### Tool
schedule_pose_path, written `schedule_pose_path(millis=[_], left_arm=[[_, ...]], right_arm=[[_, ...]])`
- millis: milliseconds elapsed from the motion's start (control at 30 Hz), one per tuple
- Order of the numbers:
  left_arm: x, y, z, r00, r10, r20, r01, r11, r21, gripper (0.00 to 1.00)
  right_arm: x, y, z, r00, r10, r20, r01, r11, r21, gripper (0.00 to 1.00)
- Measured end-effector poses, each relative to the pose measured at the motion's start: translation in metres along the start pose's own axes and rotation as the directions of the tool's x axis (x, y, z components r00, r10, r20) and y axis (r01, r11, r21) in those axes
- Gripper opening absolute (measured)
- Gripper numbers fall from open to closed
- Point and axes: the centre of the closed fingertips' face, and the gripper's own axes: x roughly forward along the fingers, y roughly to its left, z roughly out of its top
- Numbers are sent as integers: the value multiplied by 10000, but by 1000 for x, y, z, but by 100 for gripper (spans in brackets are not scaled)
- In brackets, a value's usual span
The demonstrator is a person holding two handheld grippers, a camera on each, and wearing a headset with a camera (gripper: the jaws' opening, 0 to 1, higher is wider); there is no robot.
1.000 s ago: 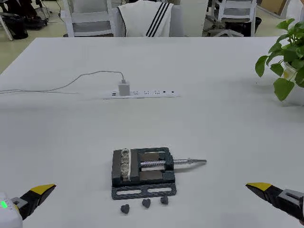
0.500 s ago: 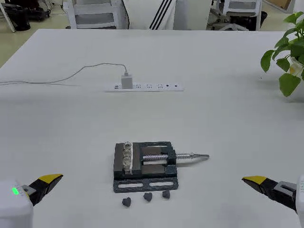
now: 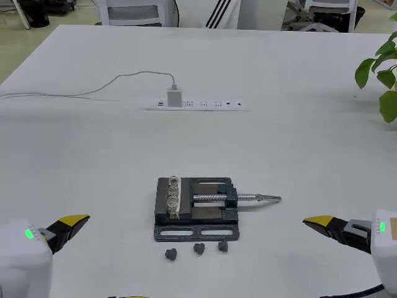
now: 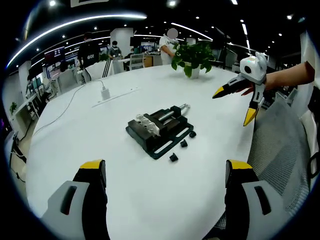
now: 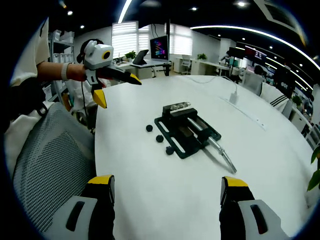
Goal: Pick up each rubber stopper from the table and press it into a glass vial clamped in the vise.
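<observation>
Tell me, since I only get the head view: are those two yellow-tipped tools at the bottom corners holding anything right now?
Observer: The one on the left isn't. In the left gripper view, the left gripper has its jaws wide apart with nothing between them.
Operator: And the one on the right? I can barely see its tip.
Observer: It isn't either. In the right gripper view, the right gripper is open and empty, pointing toward the vise.
</observation>
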Motion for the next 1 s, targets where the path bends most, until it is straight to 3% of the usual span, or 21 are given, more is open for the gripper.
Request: schedule_pose_path(millis=[100,200,767,1000], left_arm=[[0,0,-2,10000,-16,-41,16,10000,21,99],[1,0,-5,9999,-27,-150,28,10000,61,97],[2,4,-4,10000,-13,-87,14,10000,60,99],[1,3,-5,9999,-38,-120,39,10000,21,99]], right_arm=[[5,0,3,9998,164,-69,-166,9995,-267,83],[10,-2,4,9992,340,-194,-348,9985,-418,72],[46,-3,15,9934,932,-661,-1020,9843,-1443,63],[62,-5,14,9910,993,-893,-1150,9747,-1918,51]])
